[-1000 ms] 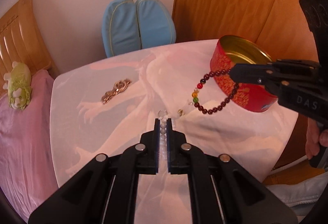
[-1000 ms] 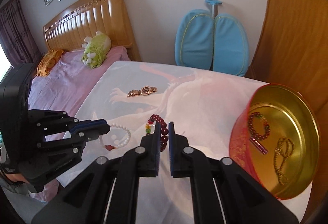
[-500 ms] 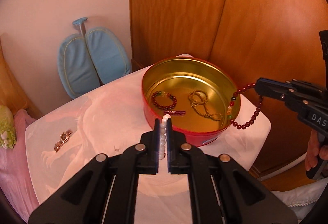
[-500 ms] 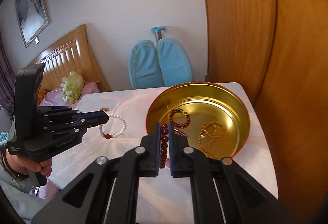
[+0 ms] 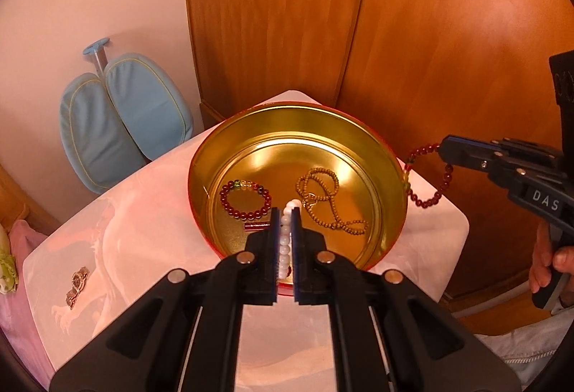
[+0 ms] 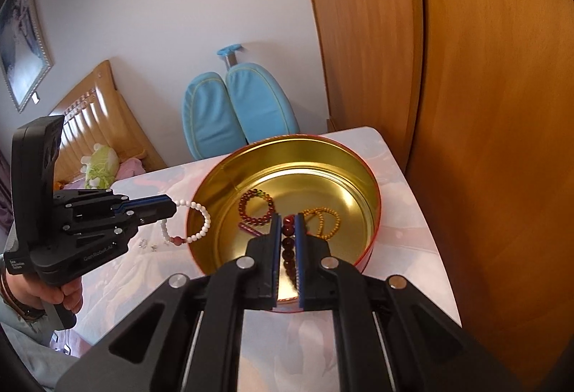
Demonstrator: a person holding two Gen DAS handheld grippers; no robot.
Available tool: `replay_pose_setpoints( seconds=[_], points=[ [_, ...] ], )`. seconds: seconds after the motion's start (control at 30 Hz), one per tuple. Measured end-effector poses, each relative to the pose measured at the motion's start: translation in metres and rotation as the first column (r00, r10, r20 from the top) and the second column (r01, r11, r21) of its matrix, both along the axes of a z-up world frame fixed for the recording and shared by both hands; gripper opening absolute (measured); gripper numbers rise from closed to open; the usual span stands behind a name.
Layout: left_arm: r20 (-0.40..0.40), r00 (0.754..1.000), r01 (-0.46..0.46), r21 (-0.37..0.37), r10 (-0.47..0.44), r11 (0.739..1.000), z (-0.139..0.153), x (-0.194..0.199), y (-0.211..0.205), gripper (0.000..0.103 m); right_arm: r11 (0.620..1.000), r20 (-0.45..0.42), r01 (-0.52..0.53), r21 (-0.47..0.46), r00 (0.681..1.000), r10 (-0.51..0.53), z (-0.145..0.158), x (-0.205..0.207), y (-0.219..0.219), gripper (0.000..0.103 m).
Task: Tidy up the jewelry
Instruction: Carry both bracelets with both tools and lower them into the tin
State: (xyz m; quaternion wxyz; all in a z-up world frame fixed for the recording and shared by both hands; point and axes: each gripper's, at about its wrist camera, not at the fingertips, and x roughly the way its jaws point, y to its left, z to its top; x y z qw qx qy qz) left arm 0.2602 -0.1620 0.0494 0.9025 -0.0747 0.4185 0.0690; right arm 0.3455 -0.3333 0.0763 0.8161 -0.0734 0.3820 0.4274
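Left gripper (image 5: 285, 212): jaws clamped on white bead bracelet (image 6: 201, 218), at tin's (image 5: 215, 155) near rim. Right gripper (image 6: 287, 223): jaws clamped on dark red bead bracelet (image 5: 428, 198), hanging beside tin on worktop (image 5: 143, 230).

Both wrist views over tin (image 5: 297, 126)

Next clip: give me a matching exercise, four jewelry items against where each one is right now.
Items:
1. white bracelet
2. dark red bracelet
3. gold necklace
4. watch

Places:
A. lying on the table, left of the tin
B. pinched in the right gripper
C. lying inside the tin
D. pinched in the left gripper

Pairs: 1-D, 2-B, 3-C, 4-A
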Motion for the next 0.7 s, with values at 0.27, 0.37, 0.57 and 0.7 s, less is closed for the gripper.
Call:
replay_pose_setpoints(
  seconds=[0.27,0.37,0.57,0.7],
  points=[
    [-0.009,0.998,0.057,0.018,-0.057,0.998,-0.013,0.05,0.035,0.006,0.998,-0.028,0.023,-0.053,0.999,-0.025,-0.019,0.036,0.033,0.008],
    [-0.018,0.997,0.075,0.027,-0.074,0.997,-0.019,0.064,0.045,0.006,0.997,-0.044,0.014,-0.072,0.999,-0.017,-0.028,0.044,0.048,0.008],
    [-0.053,0.994,0.098,-0.021,-0.099,0.995,-0.037,0.084,0.054,0.006,0.994,-0.074,-0.041,-0.098,0.997,0.034,-0.045,0.047,0.078,0.008],
    [-0.08,0.988,0.125,-0.044,-0.128,0.991,-0.052,0.09,0.051,0.006,0.989,-0.095,-0.085,-0.125,0.993,0.073,-0.058,0.042,0.09,0.008]
  ],
)
